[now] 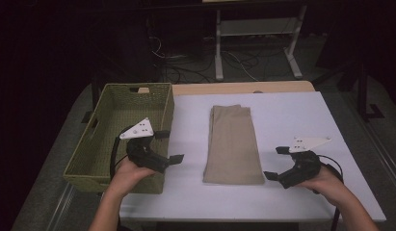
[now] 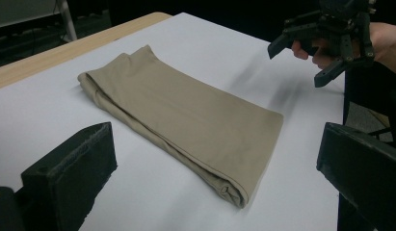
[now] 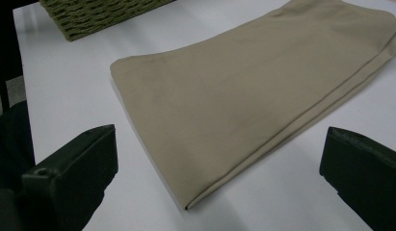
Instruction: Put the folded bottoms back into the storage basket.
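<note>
Folded beige cloth point(image 1: 233, 144) lies flat mid-table point(image 1: 292, 110), between both grippers, touched by neither. Left gripper point(image 1: 168, 145), beside the green basket point(image 1: 89, 149), has its jaws wide apart; right gripper point(image 1: 277, 162) likewise. Right gripper view cuts off the cloth's far end

Left tool point(image 1: 169, 146) jaws spread wide, right tool point(image 1: 276, 163) likewise, both hand-held
</note>
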A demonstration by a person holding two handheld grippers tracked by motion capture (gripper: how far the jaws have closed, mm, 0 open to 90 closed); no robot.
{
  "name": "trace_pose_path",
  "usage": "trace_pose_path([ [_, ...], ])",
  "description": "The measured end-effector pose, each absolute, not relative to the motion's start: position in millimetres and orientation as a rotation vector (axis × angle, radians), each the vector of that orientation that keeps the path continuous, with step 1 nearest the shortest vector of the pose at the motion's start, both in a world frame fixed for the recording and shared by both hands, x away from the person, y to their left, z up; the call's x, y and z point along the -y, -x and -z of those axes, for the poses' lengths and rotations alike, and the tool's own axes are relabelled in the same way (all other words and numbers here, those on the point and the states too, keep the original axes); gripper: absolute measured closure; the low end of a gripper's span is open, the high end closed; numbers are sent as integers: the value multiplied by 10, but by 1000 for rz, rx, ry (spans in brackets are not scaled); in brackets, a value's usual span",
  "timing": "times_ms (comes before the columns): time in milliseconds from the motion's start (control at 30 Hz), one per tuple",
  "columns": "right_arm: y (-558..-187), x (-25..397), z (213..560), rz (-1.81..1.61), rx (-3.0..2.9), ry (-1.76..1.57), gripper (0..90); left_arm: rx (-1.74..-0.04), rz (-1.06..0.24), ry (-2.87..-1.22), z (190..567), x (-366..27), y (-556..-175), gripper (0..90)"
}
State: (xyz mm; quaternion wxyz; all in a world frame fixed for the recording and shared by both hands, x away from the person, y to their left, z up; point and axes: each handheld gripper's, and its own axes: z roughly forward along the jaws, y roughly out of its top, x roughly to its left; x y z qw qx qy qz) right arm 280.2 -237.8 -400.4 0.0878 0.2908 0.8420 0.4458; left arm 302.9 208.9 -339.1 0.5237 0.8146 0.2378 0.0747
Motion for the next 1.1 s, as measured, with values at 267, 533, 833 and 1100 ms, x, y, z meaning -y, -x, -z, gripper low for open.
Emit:
trace_pose_path([
  [267,-2819,2278,3993,-1339,-2524,-839,0,-568,-182,-1948,3391,-2091,-3026,5],
  [533,-2851,2204,3981,-1345,-2533,-819,0,-567,-180,-1945,3390,-2094,-3026,5],
  [833,-2891,2113,3978,-1348,-2558,-792,0,-570,-179,-1941,3391,-2098,-3026,5],
  [1100,-2945,2042,3974,-1358,-2572,-774,0,-571,-175,-1940,3391,-2101,-3028,5],
])
